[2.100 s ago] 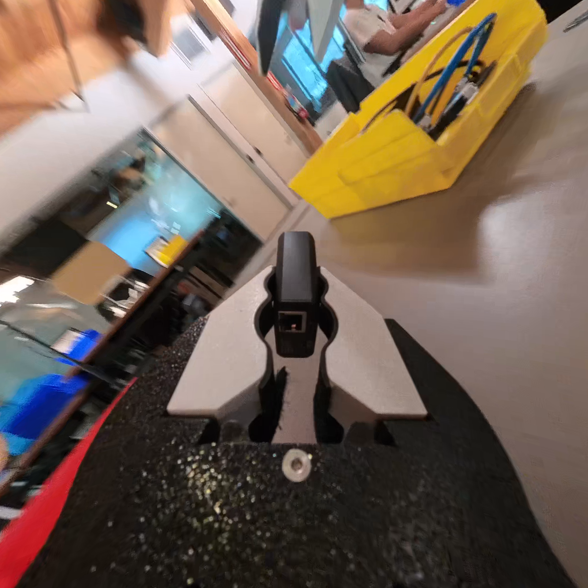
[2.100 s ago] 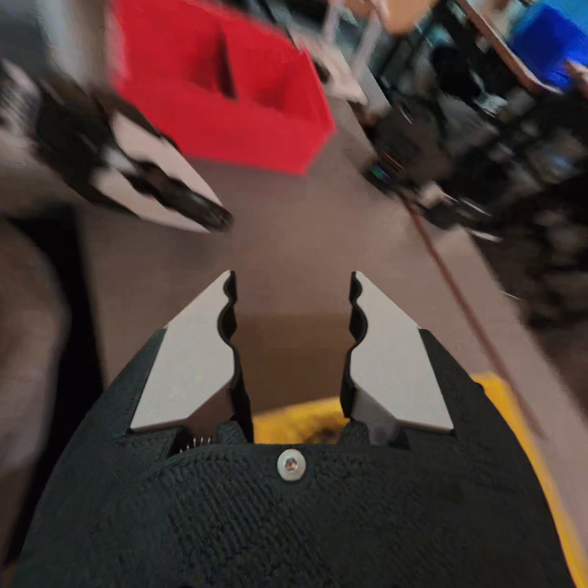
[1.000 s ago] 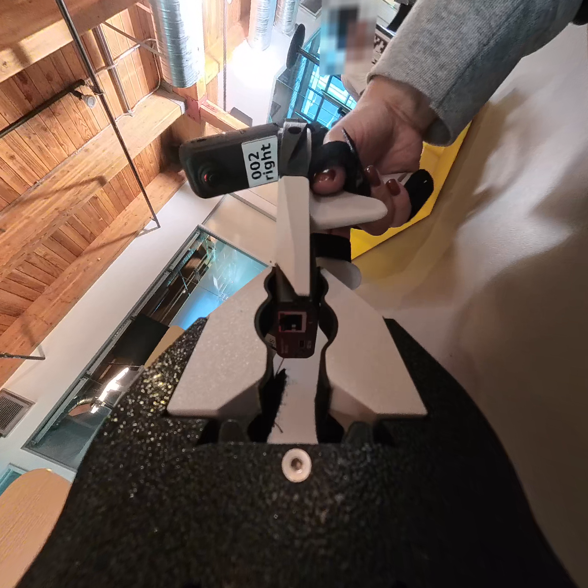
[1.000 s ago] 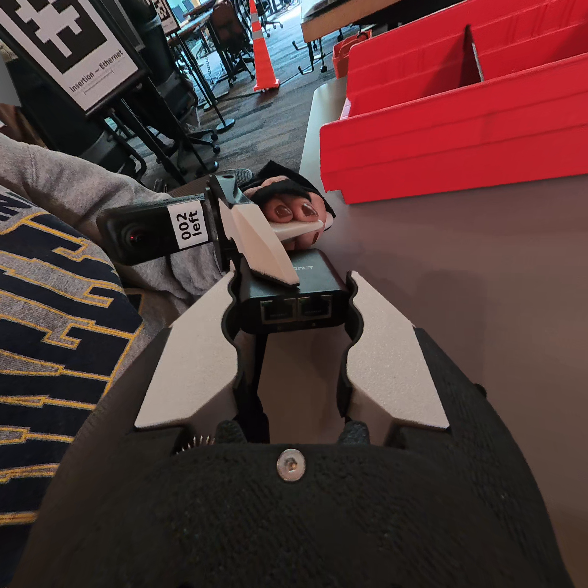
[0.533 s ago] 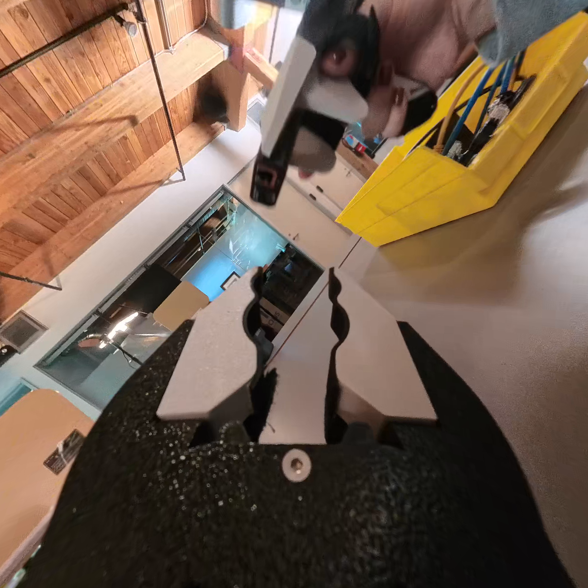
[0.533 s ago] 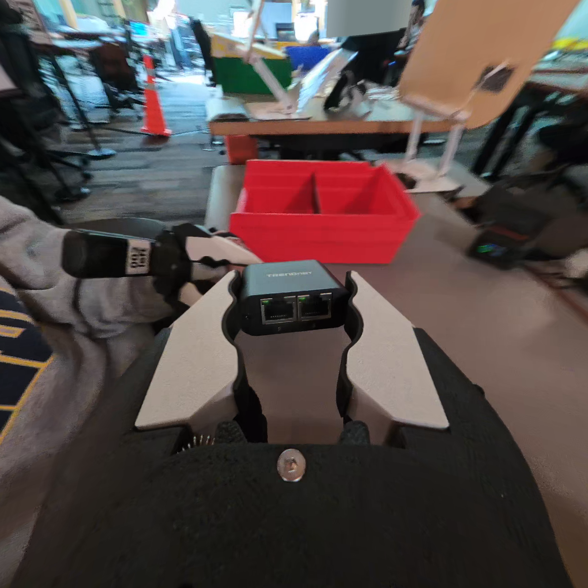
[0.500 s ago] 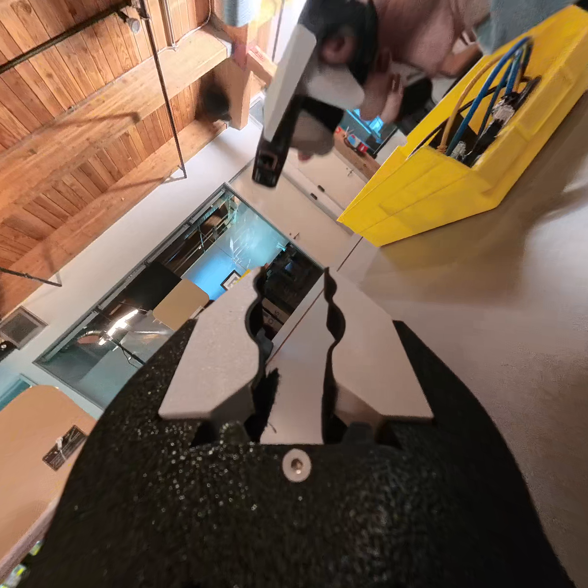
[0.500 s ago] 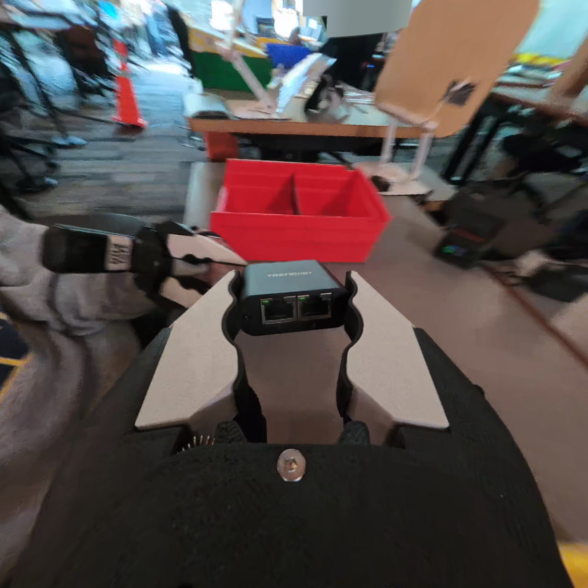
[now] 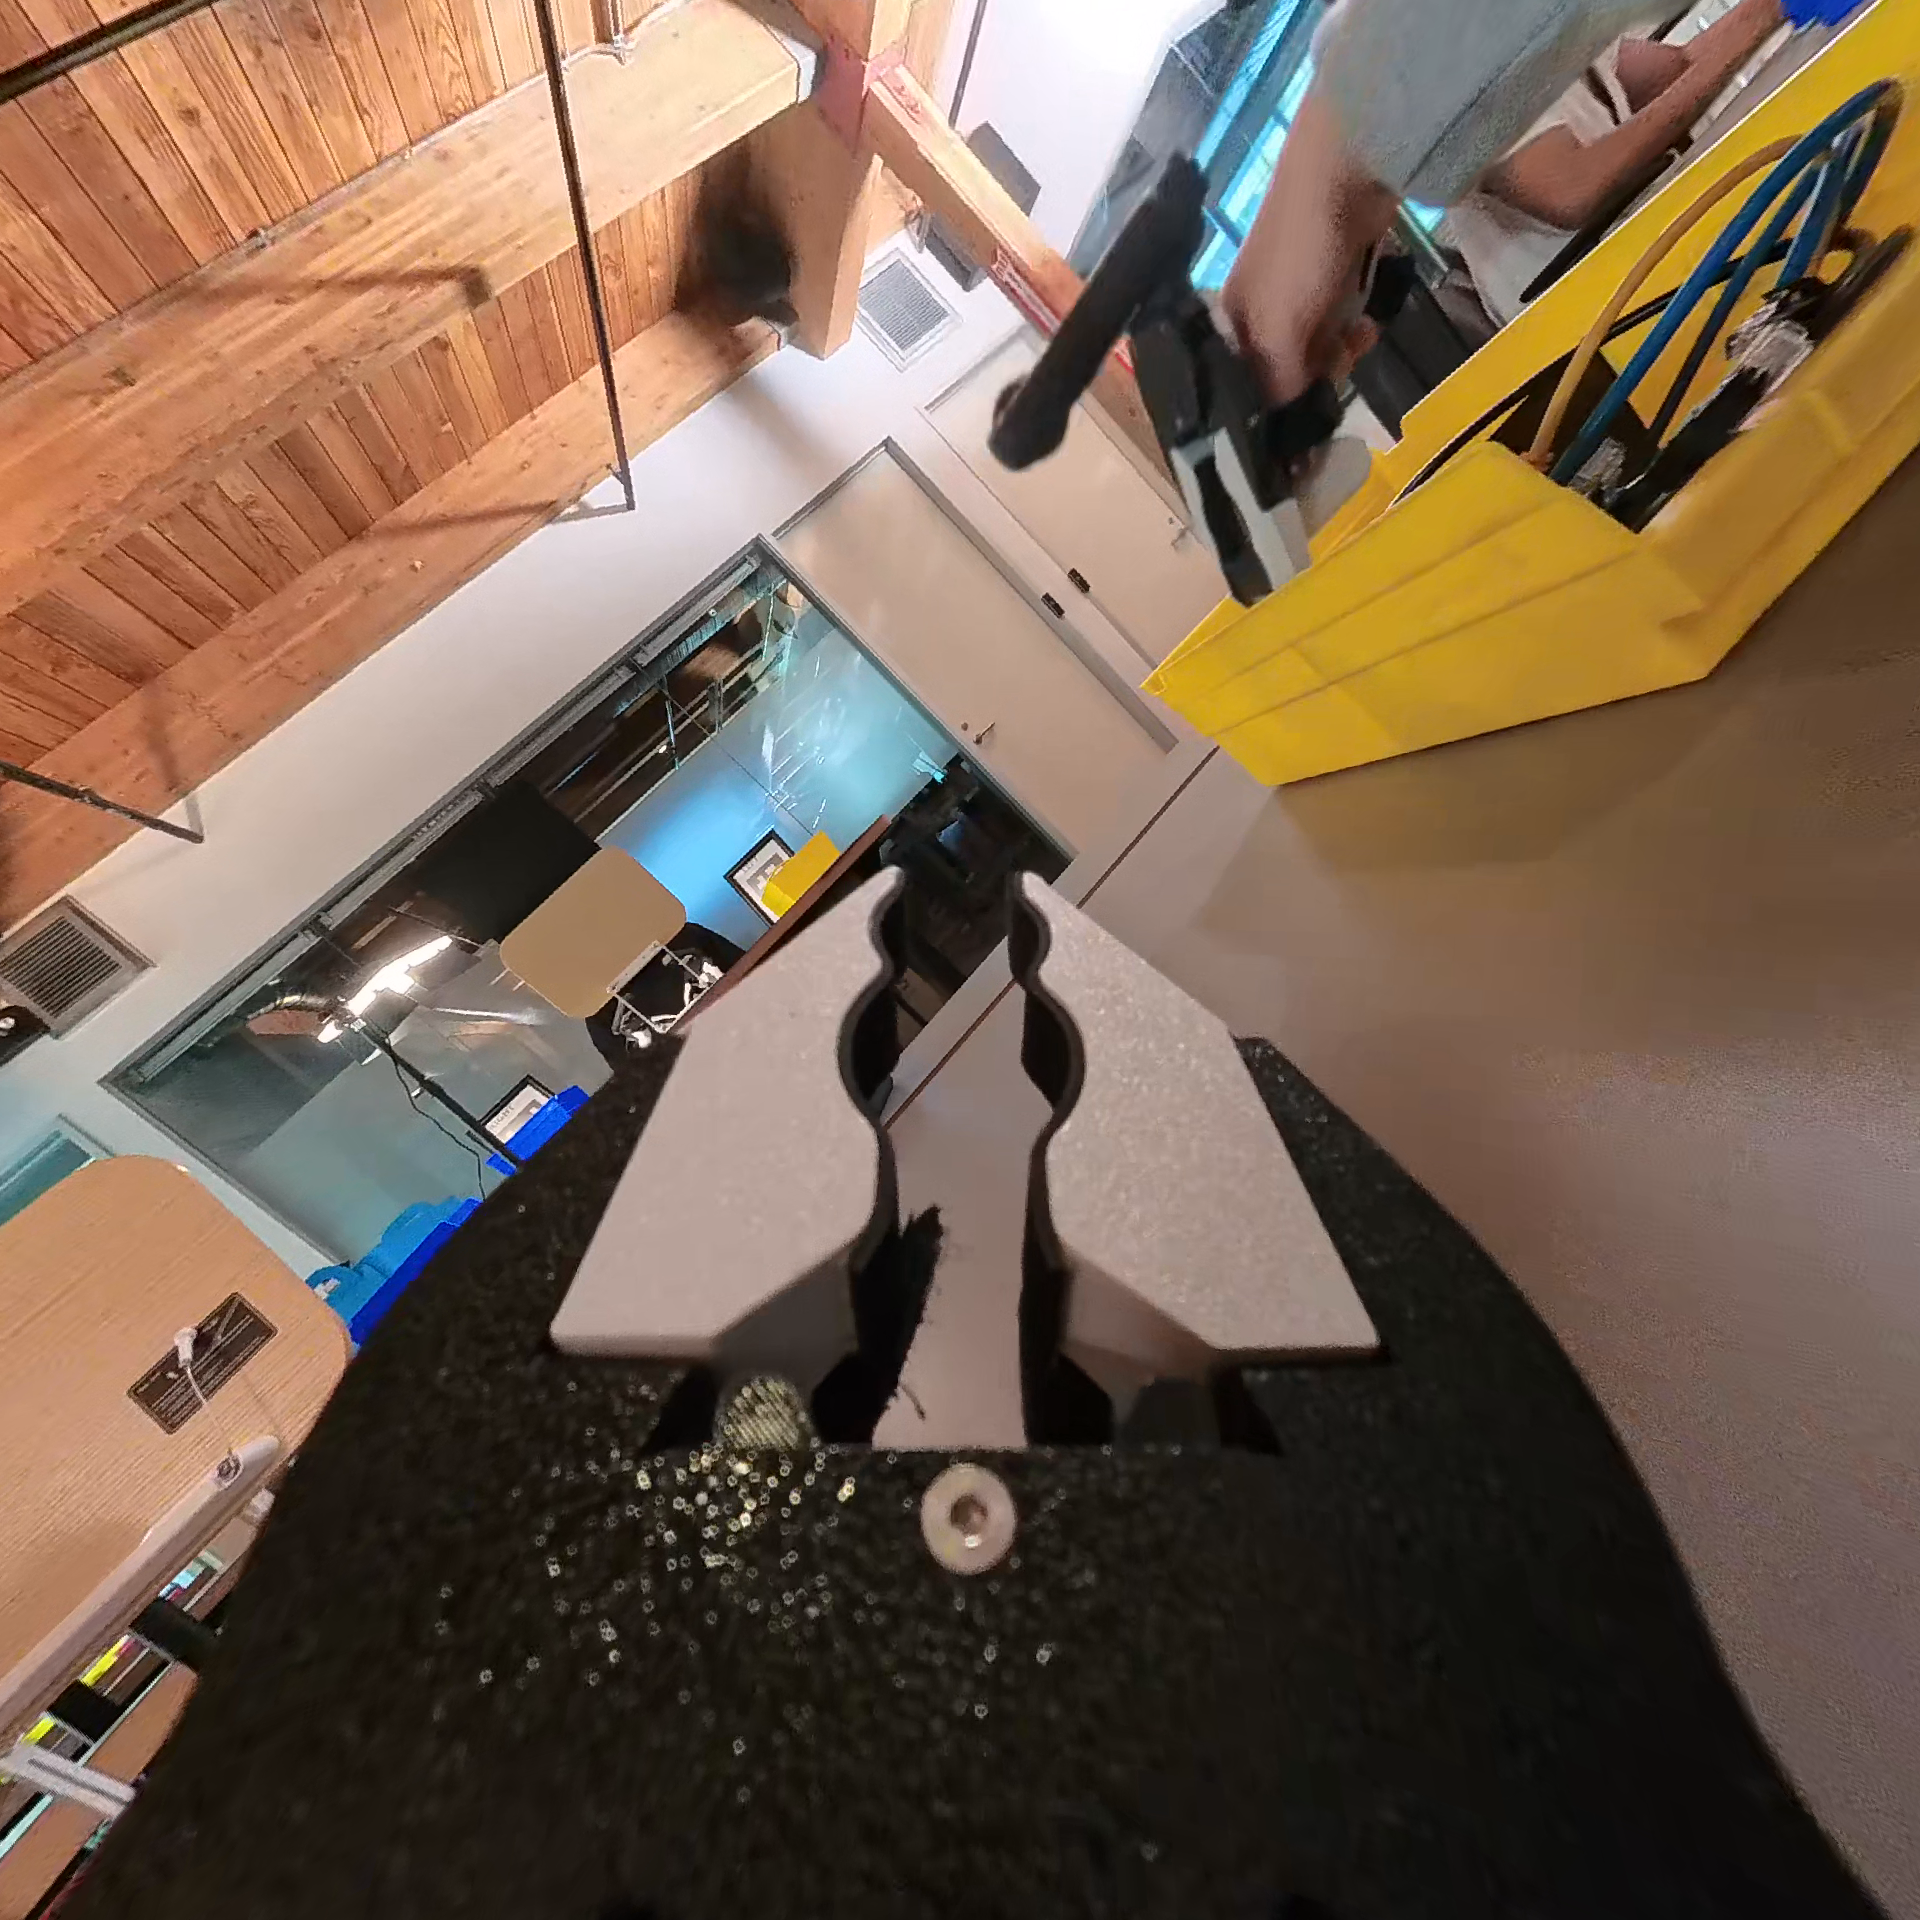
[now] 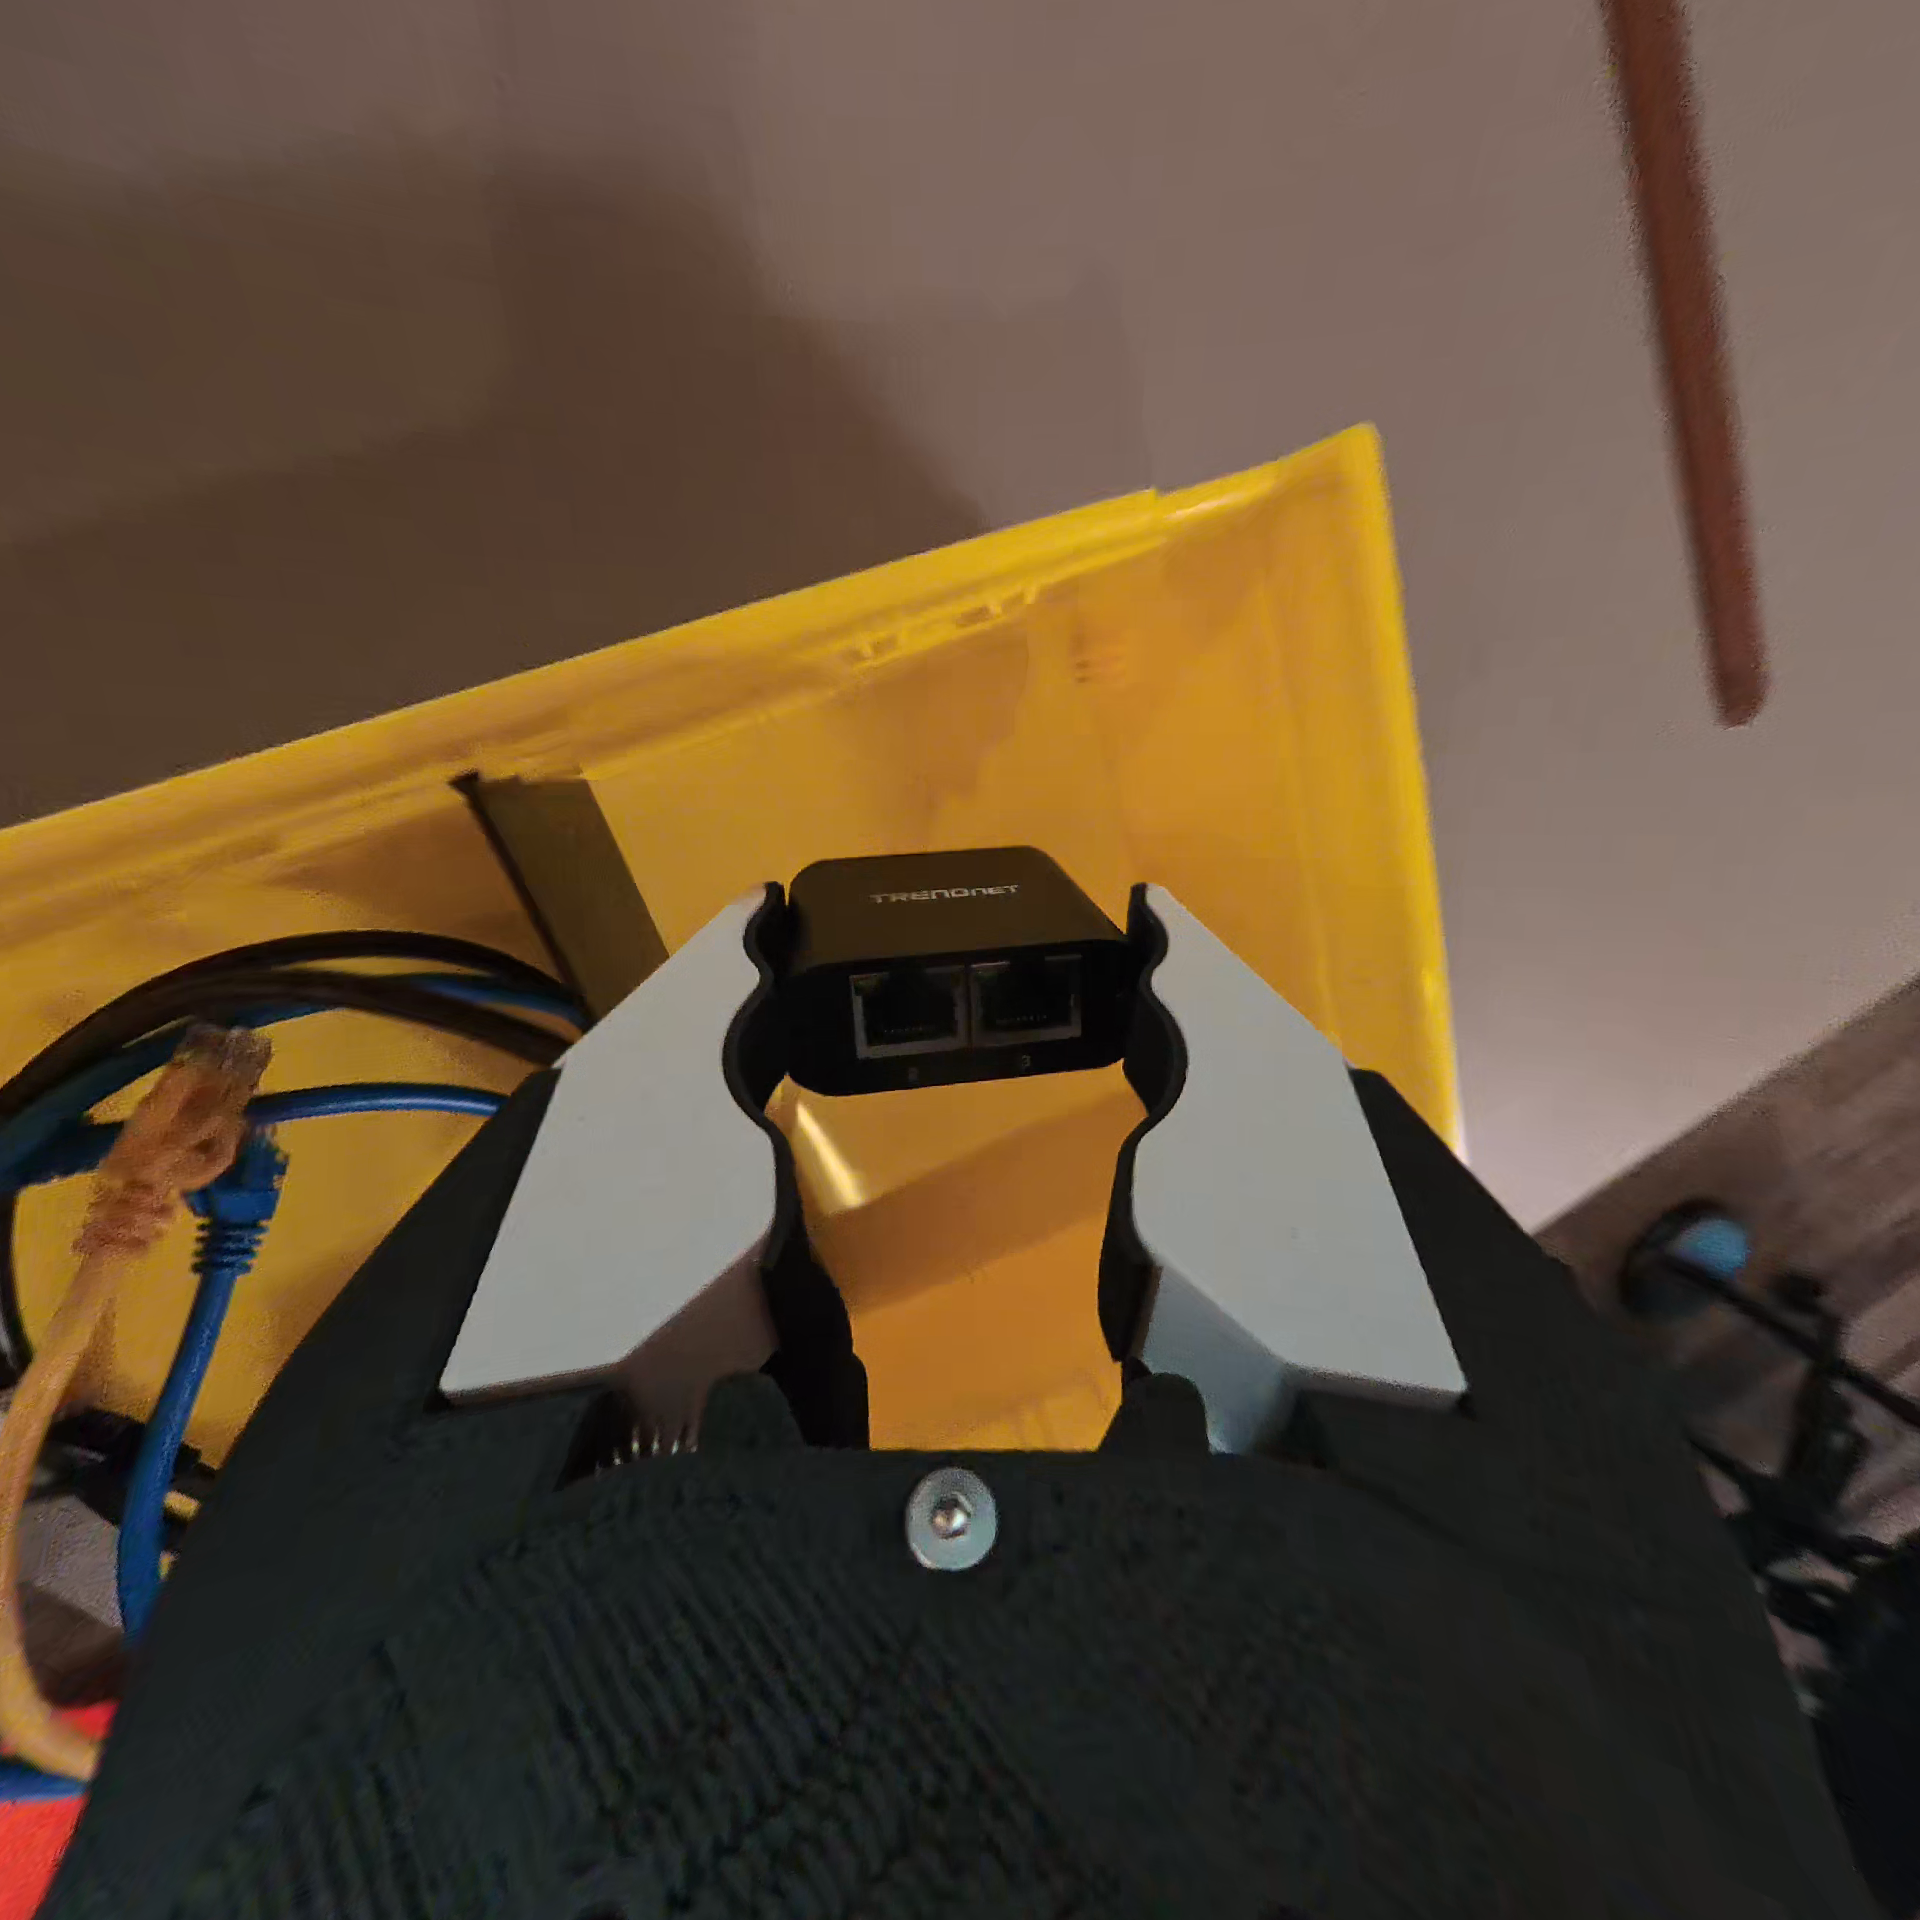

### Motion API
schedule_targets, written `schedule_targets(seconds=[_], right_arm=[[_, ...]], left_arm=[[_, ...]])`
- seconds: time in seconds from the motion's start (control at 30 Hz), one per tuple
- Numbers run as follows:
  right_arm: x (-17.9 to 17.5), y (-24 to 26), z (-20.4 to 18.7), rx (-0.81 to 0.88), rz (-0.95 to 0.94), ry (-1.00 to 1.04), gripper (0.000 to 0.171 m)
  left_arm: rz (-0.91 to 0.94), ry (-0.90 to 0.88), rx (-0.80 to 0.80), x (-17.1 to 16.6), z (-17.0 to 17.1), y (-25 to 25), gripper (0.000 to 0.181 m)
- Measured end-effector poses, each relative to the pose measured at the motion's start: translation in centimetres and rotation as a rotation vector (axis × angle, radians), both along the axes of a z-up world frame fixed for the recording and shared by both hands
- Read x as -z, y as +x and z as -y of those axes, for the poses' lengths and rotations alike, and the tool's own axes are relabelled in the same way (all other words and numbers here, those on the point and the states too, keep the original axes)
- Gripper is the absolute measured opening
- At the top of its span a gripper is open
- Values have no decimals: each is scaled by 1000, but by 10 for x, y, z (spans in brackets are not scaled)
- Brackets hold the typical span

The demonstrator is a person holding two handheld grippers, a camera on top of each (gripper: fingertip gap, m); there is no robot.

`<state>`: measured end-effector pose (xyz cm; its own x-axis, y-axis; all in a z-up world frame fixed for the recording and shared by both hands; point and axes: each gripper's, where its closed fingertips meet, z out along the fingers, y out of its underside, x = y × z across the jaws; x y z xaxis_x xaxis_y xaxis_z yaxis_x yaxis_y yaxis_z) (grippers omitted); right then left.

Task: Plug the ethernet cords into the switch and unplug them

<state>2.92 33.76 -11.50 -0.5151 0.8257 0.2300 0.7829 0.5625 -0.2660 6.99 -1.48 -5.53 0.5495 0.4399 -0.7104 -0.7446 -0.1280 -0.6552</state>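
My right gripper [image 10: 954, 906] is shut on the black switch [image 10: 951, 966], gripping its two short sides, with its two ports facing the camera. It holds the switch above the bare compartment of the yellow bin [image 10: 1340, 727]. Blue cords [image 10: 208, 1216], an orange cord plug [image 10: 197, 1081] and black cords [image 10: 312, 961] lie in the bin's left compartment, behind a dark divider [image 10: 561, 883]. My left gripper [image 9: 958, 899] is empty, its fingers a small gap apart, low over the table. The left wrist view shows the right gripper [image 9: 1236, 499] in a hand over the yellow bin [image 9: 1455, 644], with the blue cords [image 9: 1714, 260] beyond it.
The brown table [image 9: 1558, 1039] runs from my left gripper to the bin. A brown strip [image 10: 1683, 364] crosses the table past the bin. Dark cables [image 10: 1766, 1330] lie off the table's right edge. A grey sleeve [image 9: 1455, 94] reaches over the bin. Tip to tip, the grippers are about 35 centimetres apart.
The left gripper let go of the switch and drew back as the right gripper closed on it. The right gripper carried it over the yellow bin. The left fingers have narrowed.
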Motion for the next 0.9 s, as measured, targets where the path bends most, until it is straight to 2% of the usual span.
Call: schedule_targets(seconds=[0.13, 0.17, 0.2, 0.43, 0.5, 0.6, 0.73, 0.83, 0.9], right_arm=[[26, -5, -1, 47, 75, -47, 63], [30, -6, -1, 51, 81, -49, 64], [34, -6, -1, 56, 91, -48, 64], [53, -4, -4, 91, 115, -39, 64], [48, -7, -2, 97, 79, -52, 77], [21, -13, -2, 120, -32, -77, 81], [-49, -9, 3, 172, -320, -162, 82], [-101, 22, 11, 218, -534, -227, 82], [-124, 55, 14, 246, -621, -229, 85]], left_arm=[[8, 9, 1, -1, 1, -1, 14], [7, 13, -1, -2, 2, -1, 11], [2, 12, -1, -2, 3, 0, 0], [-5, 13, 2, -3, 3, 2, 0], [-8, 13, 1, -3, 3, 2, 0], [-3, 10, -1, -2, 3, 2, 0], [-1, 26, 1, -4, 6, 2, 0], [10, 35, 2, -5, 7, 1, 0], [12, 43, 2, -6, 9, 1, 0]])
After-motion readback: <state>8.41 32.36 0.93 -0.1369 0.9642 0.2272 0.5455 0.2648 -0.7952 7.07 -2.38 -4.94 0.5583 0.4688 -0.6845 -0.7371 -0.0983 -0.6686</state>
